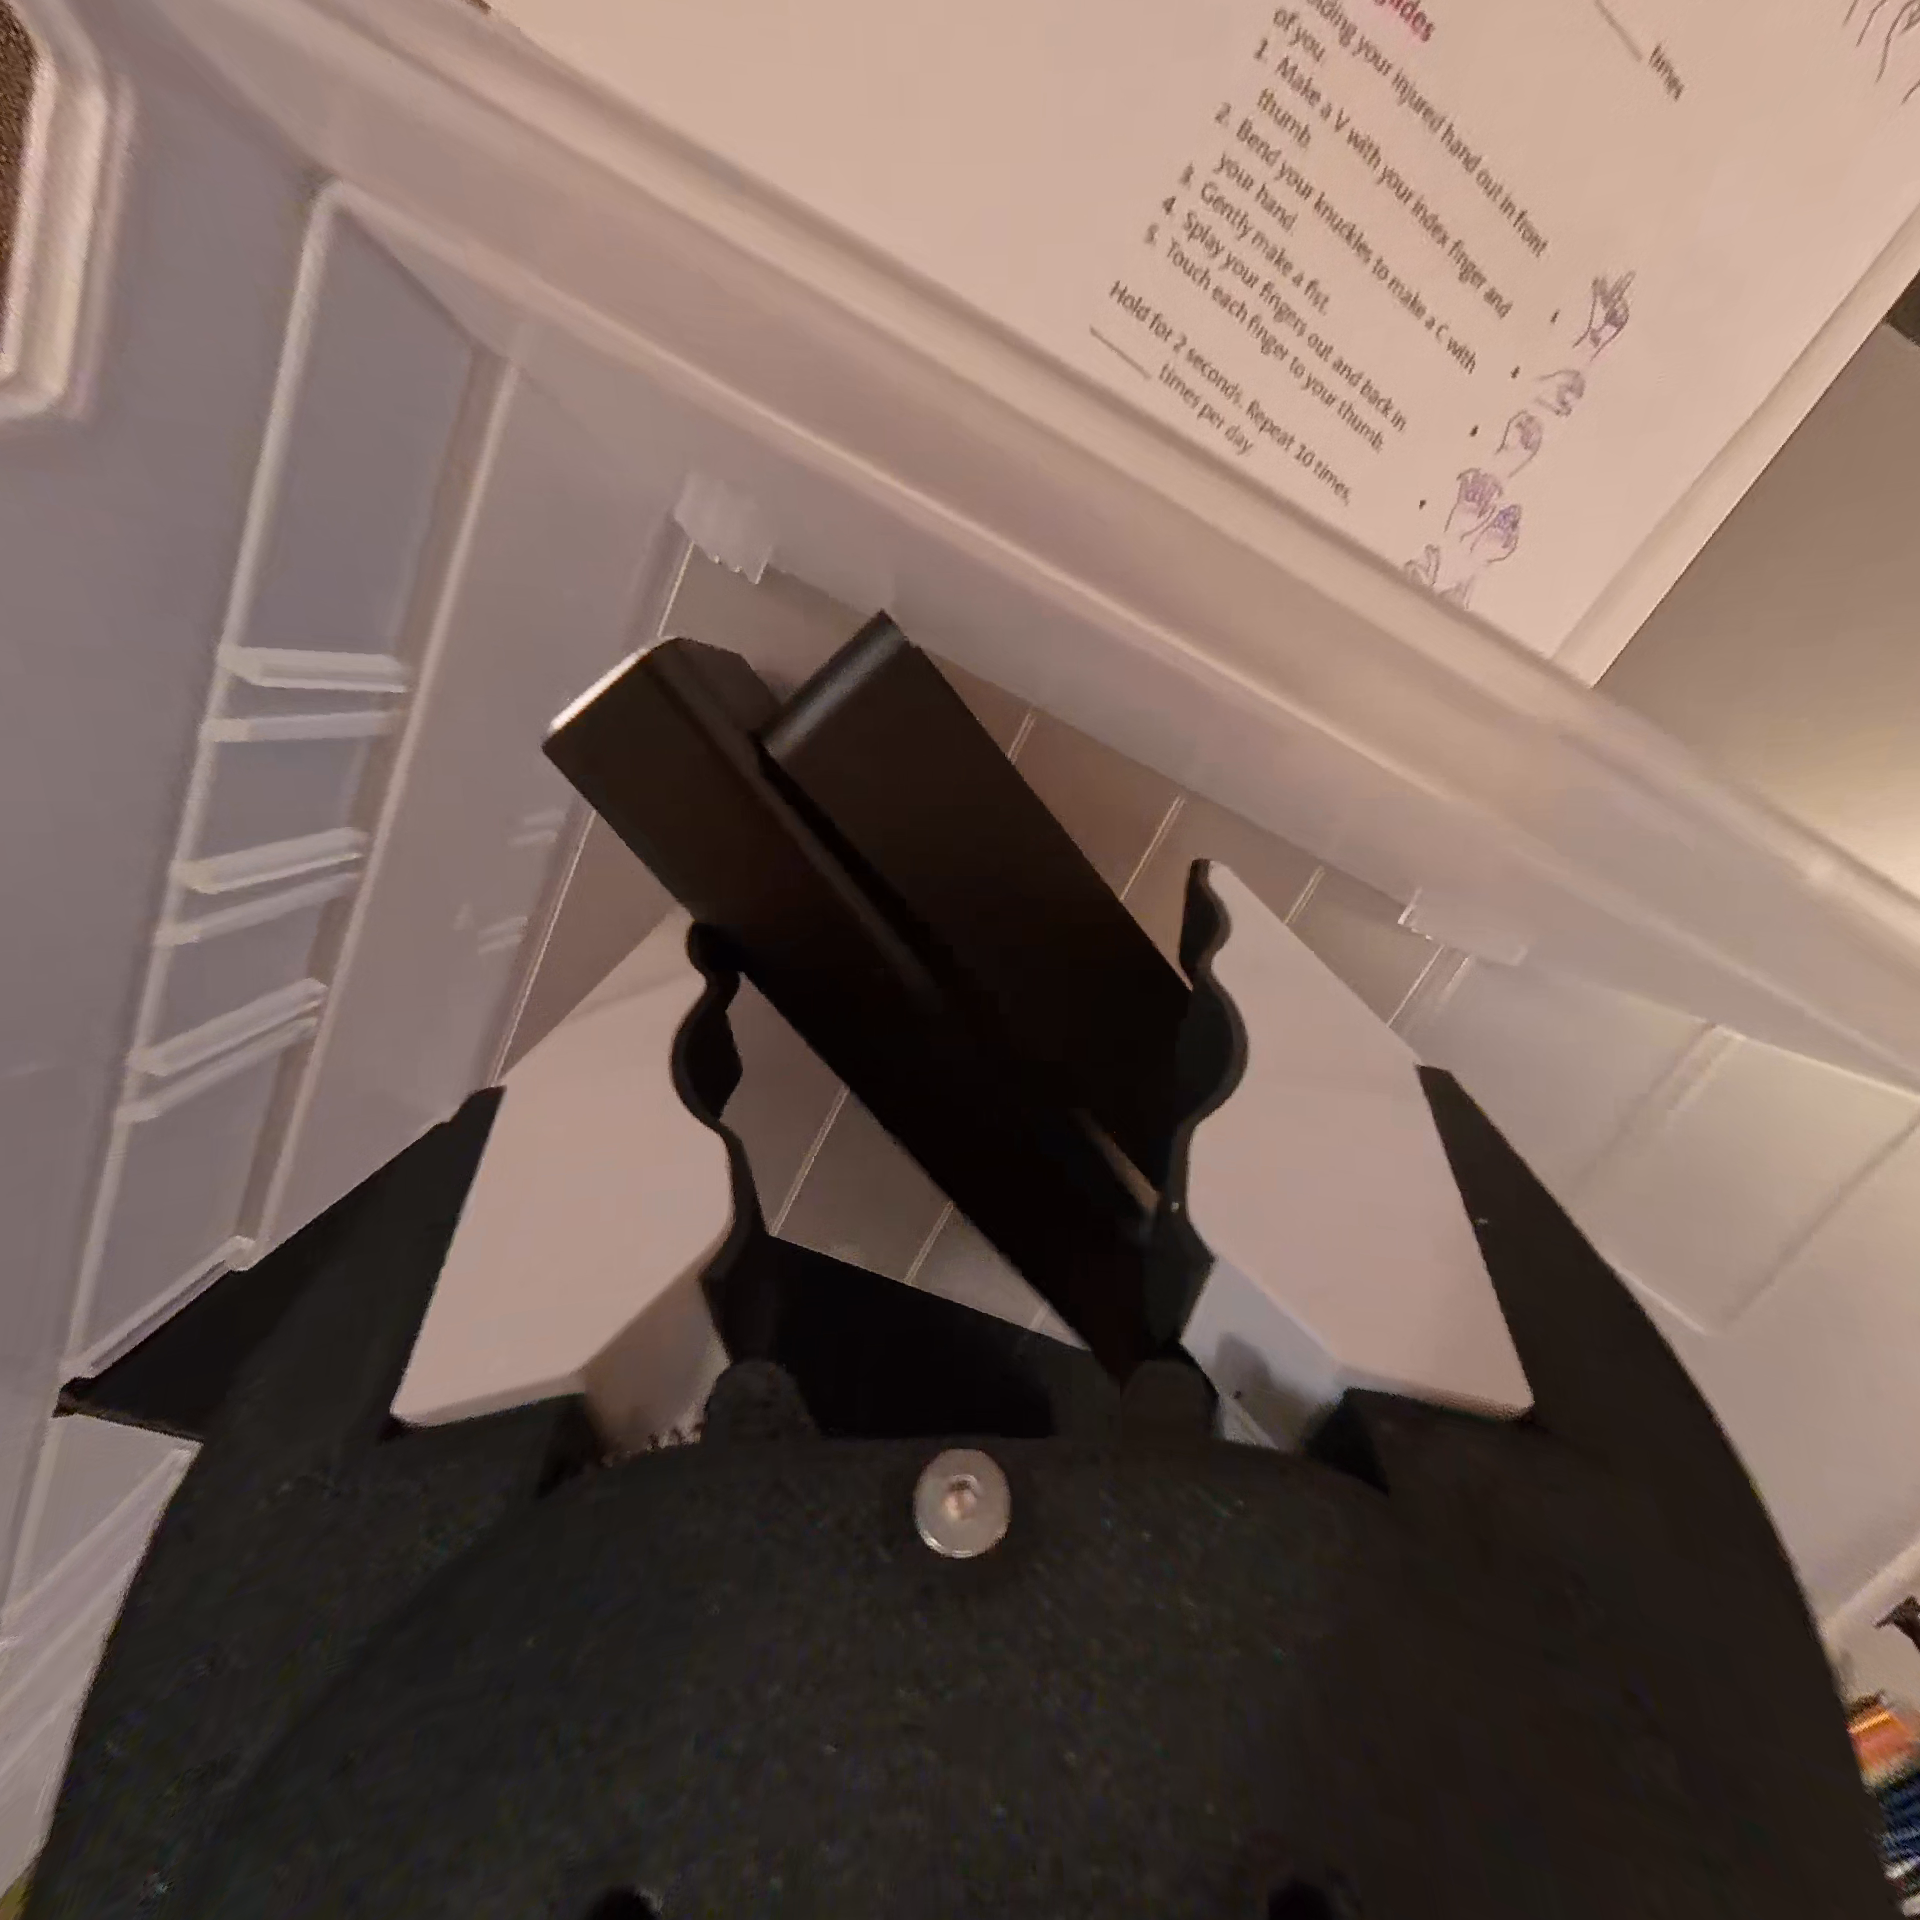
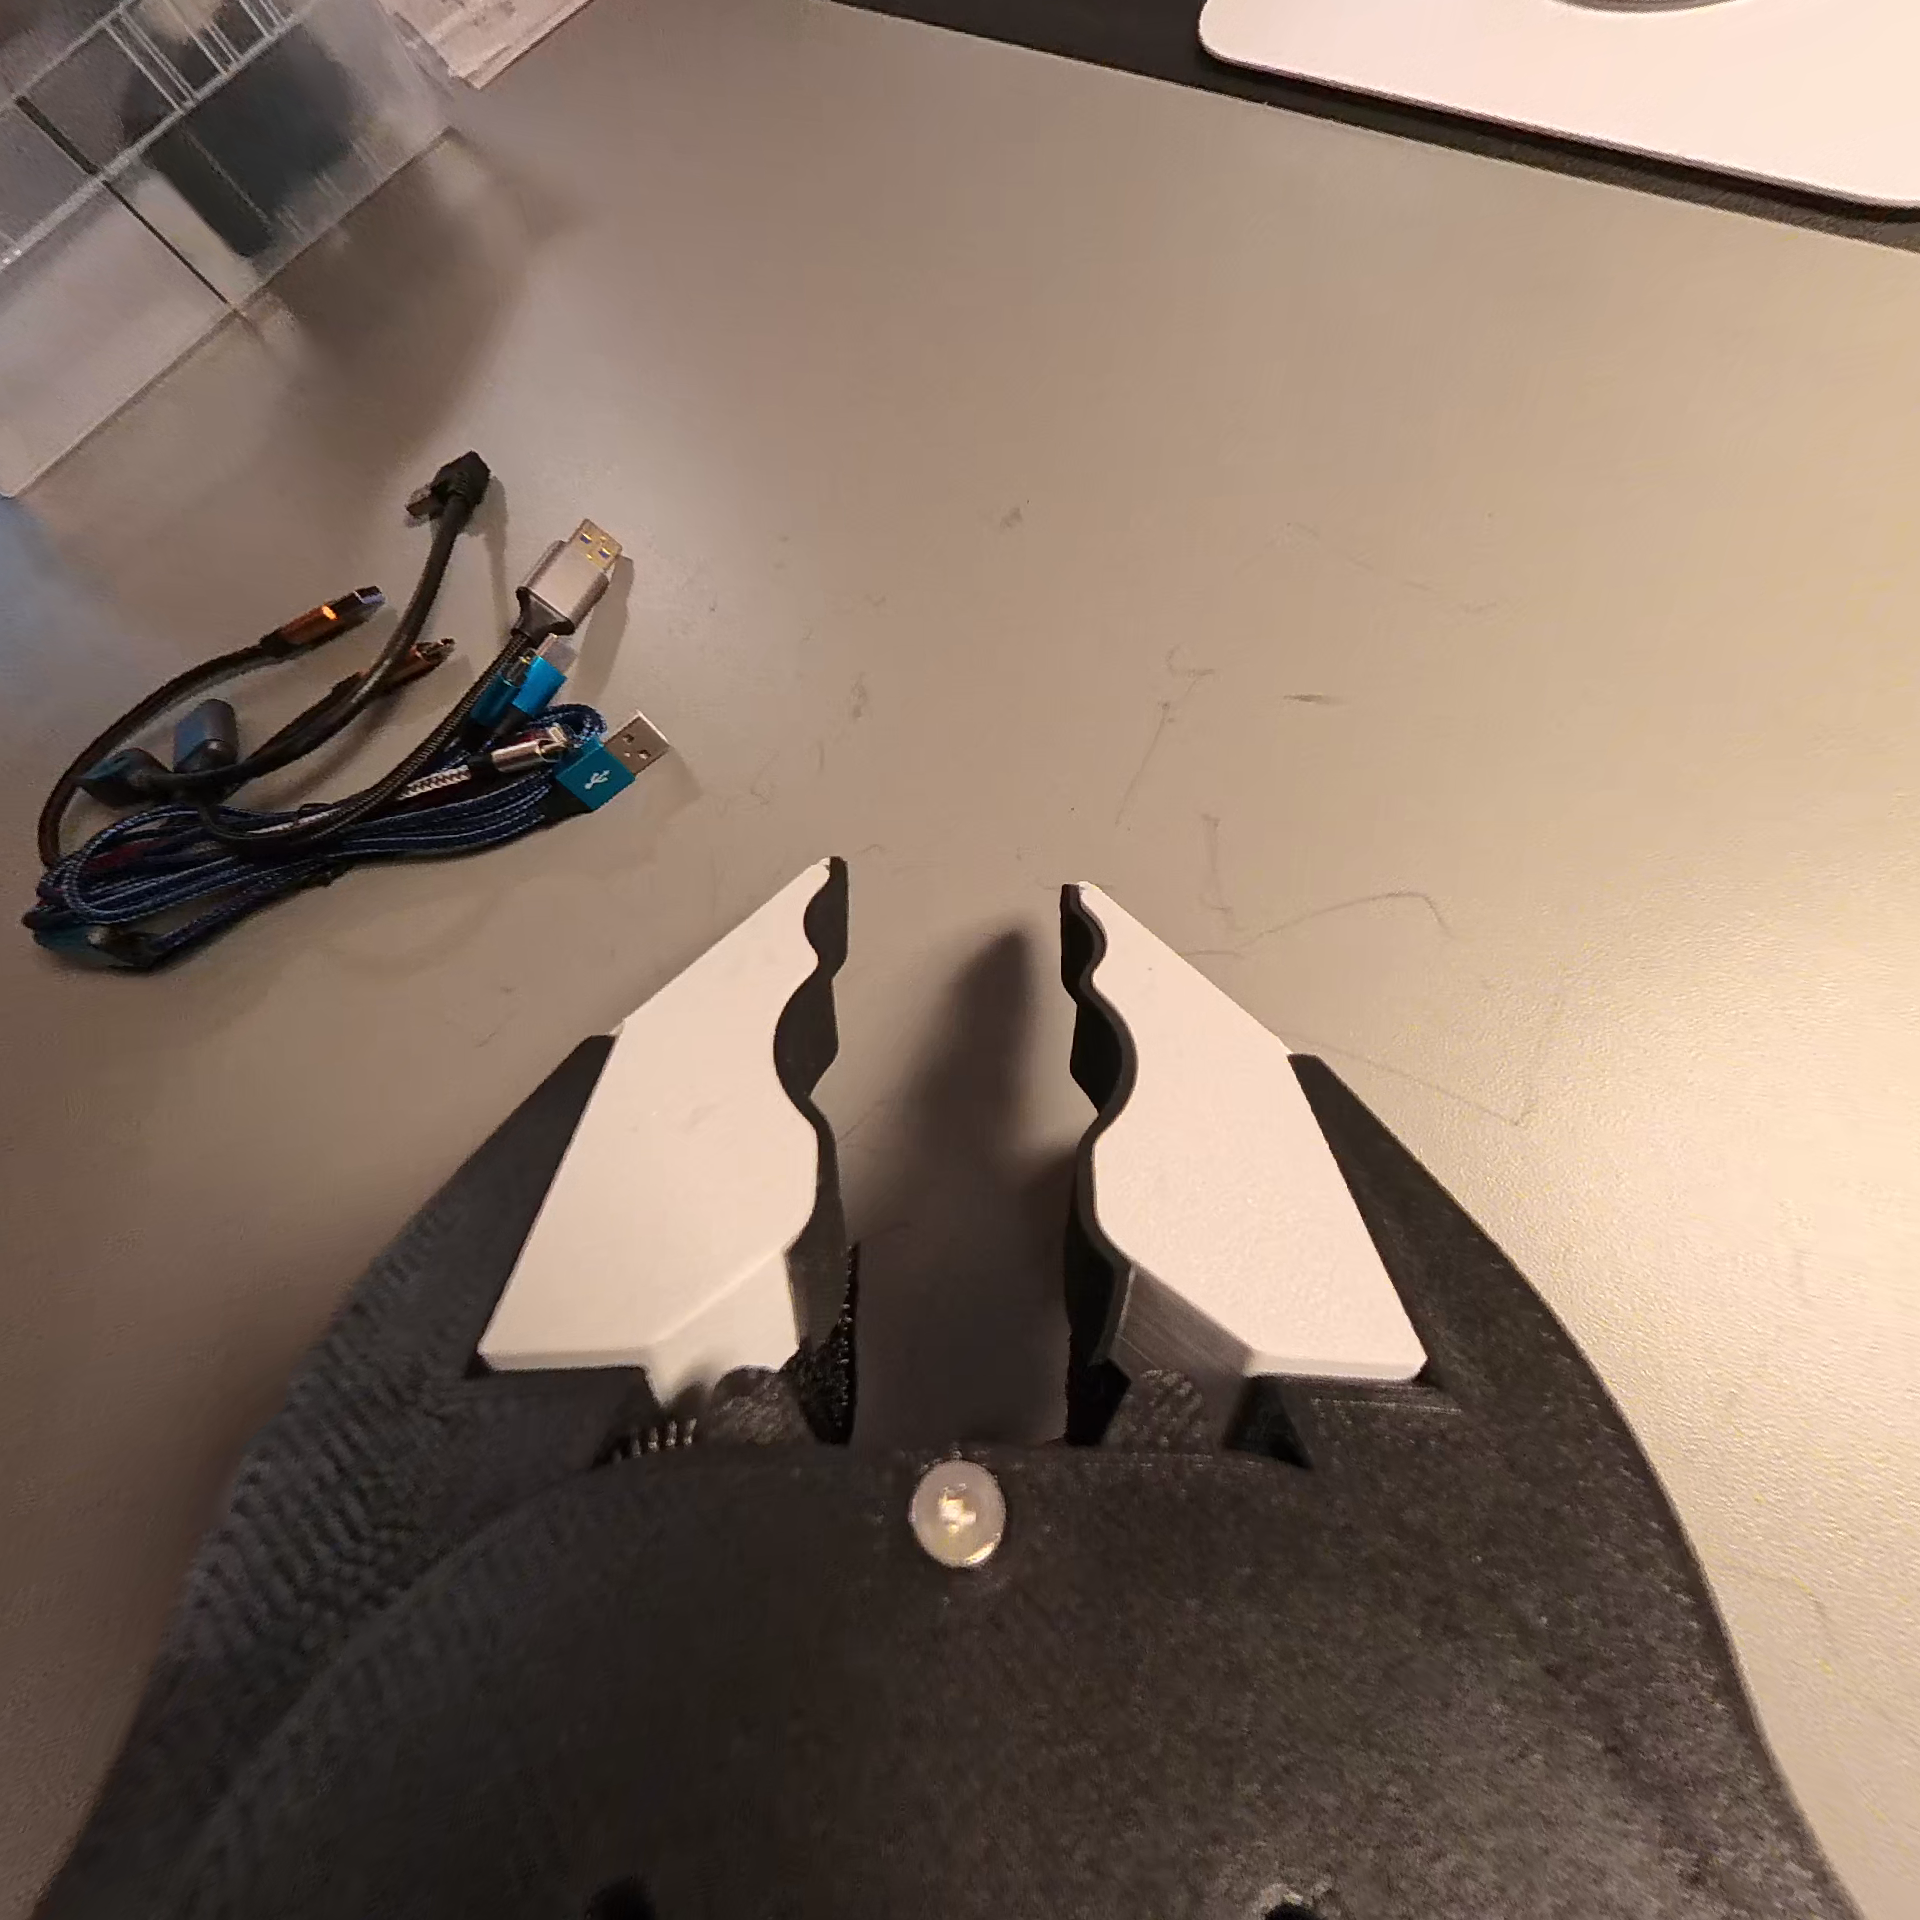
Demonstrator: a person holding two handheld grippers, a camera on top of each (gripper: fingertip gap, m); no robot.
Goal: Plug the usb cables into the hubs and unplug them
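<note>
In the left wrist view, my left gripper point(image 1: 956, 904) is closed on two long black hubs point(image 1: 914, 935) that lie side by side and slant up to the left between its fingers. It is inside a translucent plastic bin point(image 1: 343, 727). In the right wrist view, my right gripper point(image 2: 956, 873) is open and empty, low over the grey table point(image 2: 1351, 623). A bundle of USB cables point(image 2: 343, 769) lies on the table to its left, with a silver plug point(image 2: 582, 577) and a blue plug point(image 2: 613, 764) pointing right.
The bin's rim point(image 1: 935, 468) crosses above the hubs, with a printed paper sheet point(image 1: 1143, 208) beyond it. In the right wrist view the translucent bin point(image 2: 156, 208) stands at the far left. A white flat pad point(image 2: 1558, 83) on a dark mat lies at the far right. One gripper's finger ends stand about 60 cm off the other's. To the blue plug point(image 2: 613, 764): right tips about 9 cm, left tips about 45 cm.
</note>
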